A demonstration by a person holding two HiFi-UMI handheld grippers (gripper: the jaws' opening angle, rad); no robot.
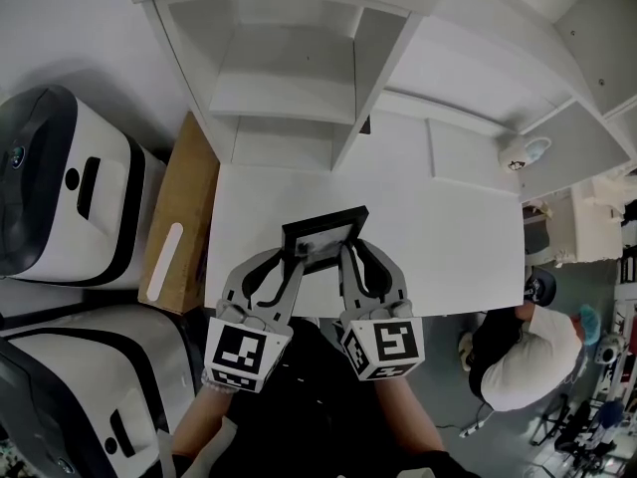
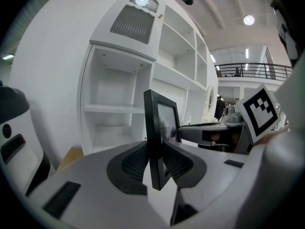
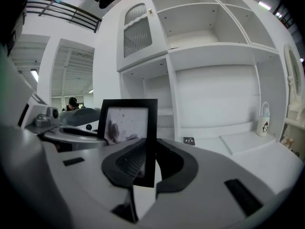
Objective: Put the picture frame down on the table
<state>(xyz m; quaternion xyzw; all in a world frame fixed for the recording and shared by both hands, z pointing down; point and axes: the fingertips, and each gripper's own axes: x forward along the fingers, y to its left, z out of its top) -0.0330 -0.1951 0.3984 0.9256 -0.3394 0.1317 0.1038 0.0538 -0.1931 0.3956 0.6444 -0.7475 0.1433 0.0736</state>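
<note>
A black picture frame (image 1: 323, 235) with pale glass is held over the front part of the white table (image 1: 448, 237), one gripper on each side. My left gripper (image 1: 296, 257) is shut on its left edge, and my right gripper (image 1: 348, 255) is shut on its right edge. In the left gripper view the frame (image 2: 153, 123) stands upright, edge-on, between the dark pads of the left gripper (image 2: 155, 163). In the right gripper view the frame (image 3: 128, 120) shows its glass, its right edge pinched by the right gripper (image 3: 148, 163). Whether the frame touches the table I cannot tell.
A white shelf unit (image 1: 289, 78) rises at the table's back. A brown box (image 1: 184, 207) and white-and-black machines (image 1: 70, 187) stand to the left. A small black card (image 3: 188, 140) and a white jar (image 3: 263, 118) sit near the back. A person (image 1: 528, 352) is at the lower right.
</note>
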